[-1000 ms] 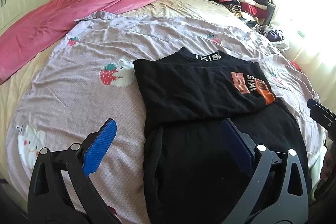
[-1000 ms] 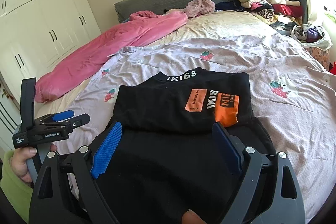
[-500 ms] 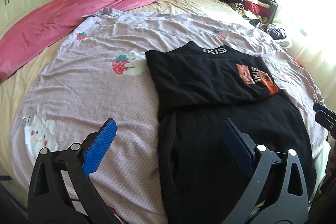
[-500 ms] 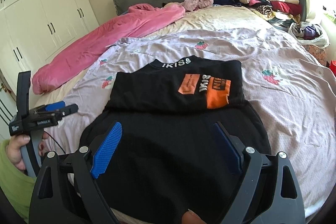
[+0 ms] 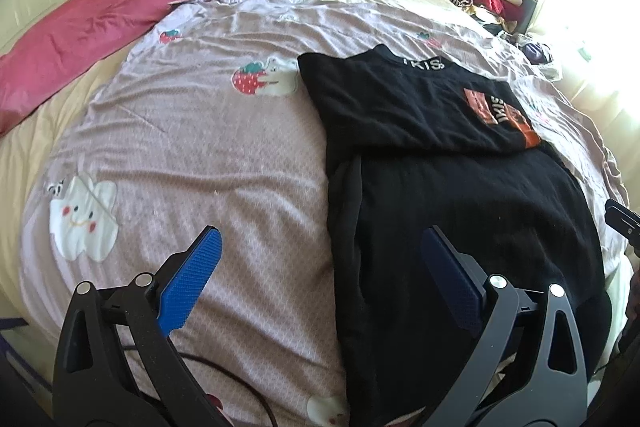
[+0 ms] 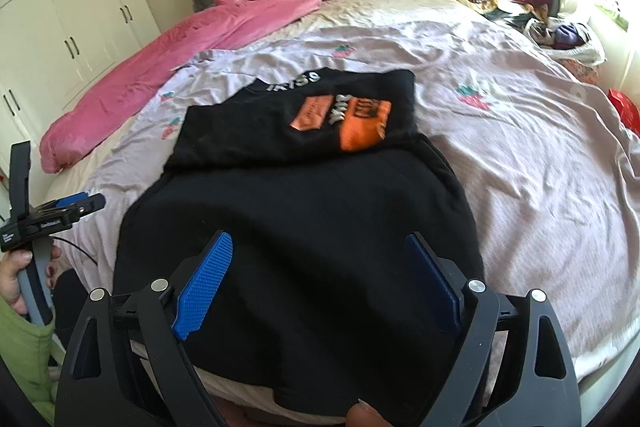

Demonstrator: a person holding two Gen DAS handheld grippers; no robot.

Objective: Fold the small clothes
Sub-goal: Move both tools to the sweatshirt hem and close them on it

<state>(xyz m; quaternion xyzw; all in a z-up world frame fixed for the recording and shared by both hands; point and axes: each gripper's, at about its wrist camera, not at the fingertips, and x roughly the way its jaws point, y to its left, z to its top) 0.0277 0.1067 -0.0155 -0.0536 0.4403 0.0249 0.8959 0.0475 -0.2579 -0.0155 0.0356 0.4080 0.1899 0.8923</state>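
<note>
While both grippers hang empty over the near edge of the bed (image 5: 240,147), a black top (image 6: 300,219) lies flat on the lilac sheet, partly folded. Its long axis runs from near to far, collar and orange patch (image 6: 344,123) at the far end, loose hem at the near end. The right gripper (image 6: 320,283) sits directly above that hem, jaws spread wide with cloth below them but nothing pinched. The left gripper (image 5: 320,275), also spread wide and empty, hovers over the top's left edge, one finger above sheet, one above black fabric. Judging by this, the right hand is nearer the hem's middle; both could take it and carry it toward the collar.
</note>
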